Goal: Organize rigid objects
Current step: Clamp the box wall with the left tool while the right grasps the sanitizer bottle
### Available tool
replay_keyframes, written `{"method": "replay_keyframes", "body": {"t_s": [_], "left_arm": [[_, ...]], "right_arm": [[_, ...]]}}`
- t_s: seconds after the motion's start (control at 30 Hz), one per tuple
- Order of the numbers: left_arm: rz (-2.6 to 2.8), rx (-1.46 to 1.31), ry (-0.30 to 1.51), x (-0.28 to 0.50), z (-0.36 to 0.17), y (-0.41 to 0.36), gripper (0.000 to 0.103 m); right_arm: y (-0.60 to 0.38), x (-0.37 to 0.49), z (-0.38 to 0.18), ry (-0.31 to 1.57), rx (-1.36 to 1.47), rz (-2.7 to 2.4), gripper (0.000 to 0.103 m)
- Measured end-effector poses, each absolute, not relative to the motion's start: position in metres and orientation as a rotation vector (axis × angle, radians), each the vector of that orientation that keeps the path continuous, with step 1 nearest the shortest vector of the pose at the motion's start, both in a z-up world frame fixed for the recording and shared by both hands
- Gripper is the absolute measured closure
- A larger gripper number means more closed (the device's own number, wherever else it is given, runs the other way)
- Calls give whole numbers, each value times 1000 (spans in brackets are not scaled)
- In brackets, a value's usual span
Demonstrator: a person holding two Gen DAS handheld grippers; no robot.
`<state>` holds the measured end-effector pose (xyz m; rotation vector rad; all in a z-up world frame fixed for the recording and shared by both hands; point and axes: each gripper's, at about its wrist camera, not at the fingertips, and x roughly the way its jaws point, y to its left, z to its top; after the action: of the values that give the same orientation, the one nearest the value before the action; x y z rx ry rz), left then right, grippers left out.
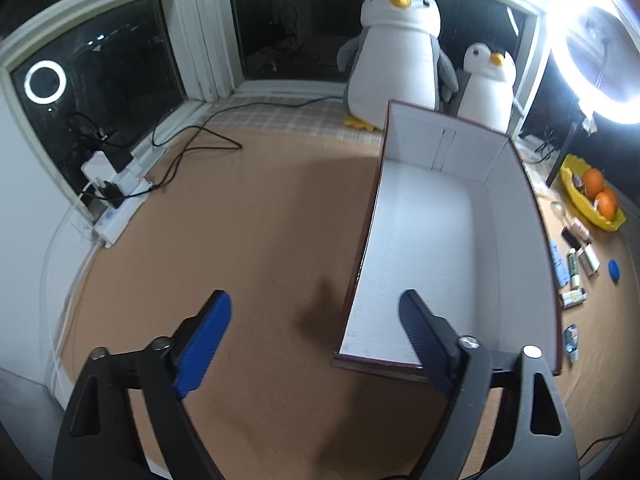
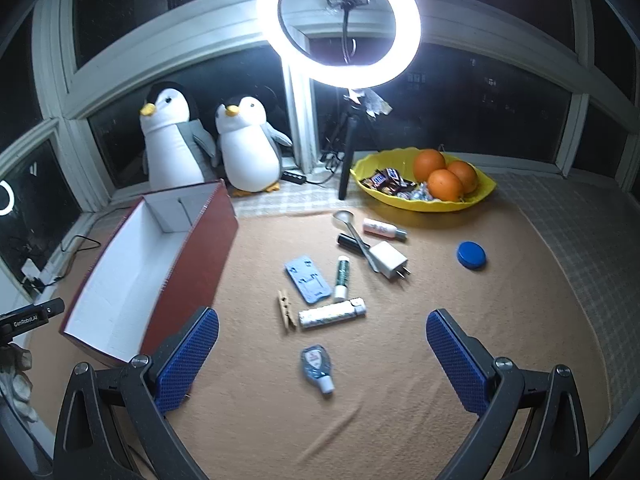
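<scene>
Both of our hand-held grippers, left (image 1: 316, 316) and right (image 2: 322, 330), gape empty, the white-lined box (image 1: 448, 240) ahead of the left still bare, so next we judge the right must drop onto the small sanitizer bottle (image 2: 317, 368) lying between its fingers.

The right gripper (image 2: 322, 344) hung over an orange cloth (image 2: 420, 360) with its blue-padded jaws wide apart and nothing between them. Just beyond them lay a small clear bottle (image 2: 317, 368). Farther off were a clothespin (image 2: 286, 310), a white tube (image 2: 332, 313), a blue card (image 2: 307, 279), a green stick (image 2: 342, 276), a white charger (image 2: 390, 260), a spoon (image 2: 352, 226) and a blue lid (image 2: 472, 255). To the left stood an open red box (image 2: 200, 248), white inside and empty. At the far side sat a yellow bowl (image 2: 424, 200) holding oranges (image 2: 444, 176), two plush penguins (image 2: 208, 140) and a lit ring light (image 2: 339, 20).
</scene>
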<state>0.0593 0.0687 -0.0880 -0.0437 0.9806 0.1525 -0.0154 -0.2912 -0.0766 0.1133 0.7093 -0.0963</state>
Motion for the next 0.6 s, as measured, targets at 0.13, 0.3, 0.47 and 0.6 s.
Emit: {"method": "replay_keyframes", "body": {"t_s": [0.13, 0.3, 0.47, 0.6], "left_arm": [[143, -32, 1008, 67, -98, 67, 32], [130, -11, 1023, 74, -107, 64, 49], [120, -11, 1054, 82, -116, 64, 62], [118, 1, 1065, 86, -121, 61, 68]], "right_arm": [[-303, -12, -84, 736, 127, -123, 0], [-322, -4, -100, 789, 134, -179, 0], [-345, -3, -115, 830, 175, -226, 0], [-358, -1, -126, 856, 200, -236, 0]]}}
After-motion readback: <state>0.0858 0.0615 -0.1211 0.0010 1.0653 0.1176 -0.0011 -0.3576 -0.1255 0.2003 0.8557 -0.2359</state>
